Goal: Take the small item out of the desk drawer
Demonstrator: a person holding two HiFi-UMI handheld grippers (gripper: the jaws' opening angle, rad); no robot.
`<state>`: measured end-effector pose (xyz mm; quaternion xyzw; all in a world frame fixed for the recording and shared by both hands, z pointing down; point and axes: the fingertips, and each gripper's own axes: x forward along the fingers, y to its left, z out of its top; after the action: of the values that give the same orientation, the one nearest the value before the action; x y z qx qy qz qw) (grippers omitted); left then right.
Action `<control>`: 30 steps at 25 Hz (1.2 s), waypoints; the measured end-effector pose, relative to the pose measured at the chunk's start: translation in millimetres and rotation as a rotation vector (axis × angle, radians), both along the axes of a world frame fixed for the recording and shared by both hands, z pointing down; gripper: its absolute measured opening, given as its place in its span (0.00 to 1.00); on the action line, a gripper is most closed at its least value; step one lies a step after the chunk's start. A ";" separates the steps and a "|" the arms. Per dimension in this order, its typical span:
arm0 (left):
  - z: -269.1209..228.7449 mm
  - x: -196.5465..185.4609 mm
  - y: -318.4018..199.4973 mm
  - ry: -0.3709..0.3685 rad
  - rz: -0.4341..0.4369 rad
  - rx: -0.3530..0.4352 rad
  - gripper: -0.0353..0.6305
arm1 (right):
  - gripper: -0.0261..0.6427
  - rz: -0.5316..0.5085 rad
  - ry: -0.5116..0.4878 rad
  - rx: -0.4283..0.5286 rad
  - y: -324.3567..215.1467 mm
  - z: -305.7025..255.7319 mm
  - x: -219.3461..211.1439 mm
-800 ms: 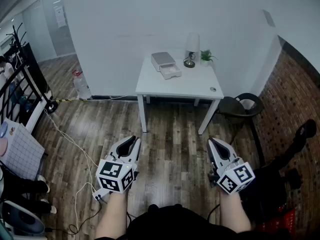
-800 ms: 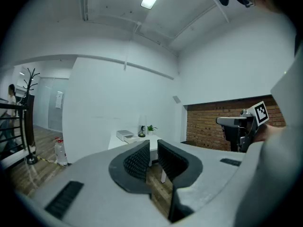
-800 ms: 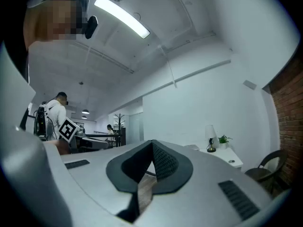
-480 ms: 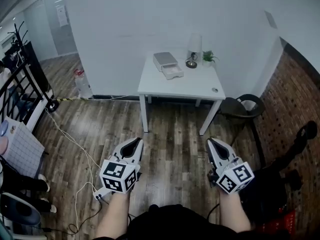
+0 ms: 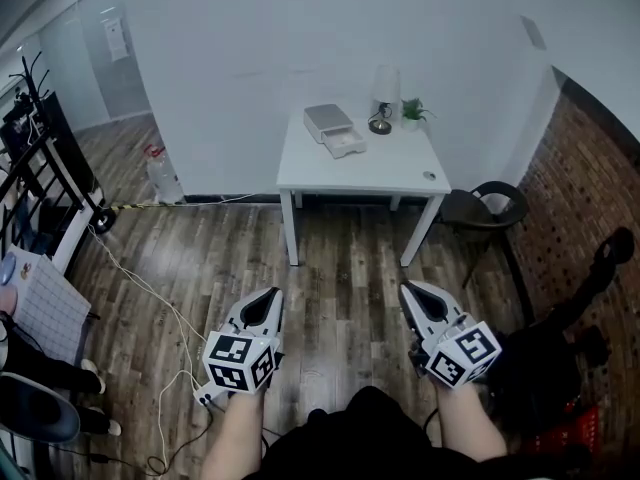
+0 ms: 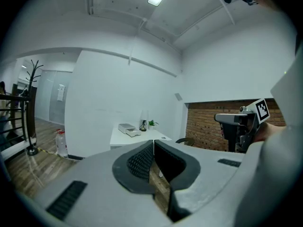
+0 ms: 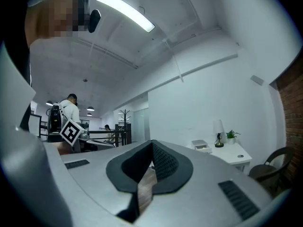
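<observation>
A small grey drawer unit (image 5: 328,120) stands at the back of a white table (image 5: 372,168), with its lower drawer (image 5: 345,146) pulled out; what lies inside is too small to tell. Both grippers hang over the wooden floor, well short of the table. My left gripper (image 5: 271,295) is shut with nothing in it, its tips meeting (image 6: 153,142). Pointing the same way, my right gripper (image 5: 408,289) is also shut and empty (image 7: 151,143). The drawer unit (image 6: 127,128) shows far off in the left gripper view, and the drawer unit (image 7: 202,146) likewise in the right gripper view.
A lamp (image 5: 384,96) and a potted plant (image 5: 411,114) stand behind the drawer unit, and a small round object (image 5: 429,176) lies near the table's right front corner. A dark chair (image 5: 482,211) sits right of the table. Cables (image 5: 150,288) trail on the floor at left, near a black railing (image 5: 40,158).
Both grippers sit a little lower in the head view, the right one shifted left. The table stays at about the same distance.
</observation>
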<state>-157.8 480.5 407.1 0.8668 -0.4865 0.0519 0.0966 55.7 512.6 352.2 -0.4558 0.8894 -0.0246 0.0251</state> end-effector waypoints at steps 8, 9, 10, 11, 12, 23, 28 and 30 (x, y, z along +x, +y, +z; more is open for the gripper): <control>23.8 -4.0 -14.9 -0.016 -0.001 -0.046 0.08 | 0.04 0.003 -0.047 -0.074 -18.7 24.3 5.4; 24.9 -3.4 -18.8 -0.019 -0.001 -0.052 0.08 | 0.04 -0.001 -0.053 -0.081 -24.3 26.3 5.4; 25.8 -3.2 -23.2 -0.023 -0.002 -0.055 0.08 | 0.04 -0.008 -0.060 -0.088 -30.3 28.3 4.8; 26.9 -3.7 -28.3 -0.026 -0.005 -0.057 0.08 | 0.04 -0.017 -0.068 -0.094 -36.9 30.8 3.8; 28.3 -4.7 -34.5 -0.028 -0.011 -0.061 0.08 | 0.04 -0.026 -0.077 -0.100 -44.2 33.8 2.7; 38.3 21.7 -140.3 -0.061 -0.020 -0.106 0.08 | 0.04 -0.046 -0.106 -0.183 -160.4 66.1 31.3; 39.6 43.4 -196.2 -0.087 -0.003 -0.123 0.08 | 0.04 -0.053 -0.130 -0.201 -219.6 74.3 46.9; 38.1 53.4 -215.4 -0.090 -0.005 -0.124 0.08 | 0.04 -0.071 -0.134 -0.216 -237.1 78.9 50.9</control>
<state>-104.4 265.1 445.2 0.8547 -0.4884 0.1204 0.1284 106.6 275.5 431.0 -0.4212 0.8936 -0.1513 0.0345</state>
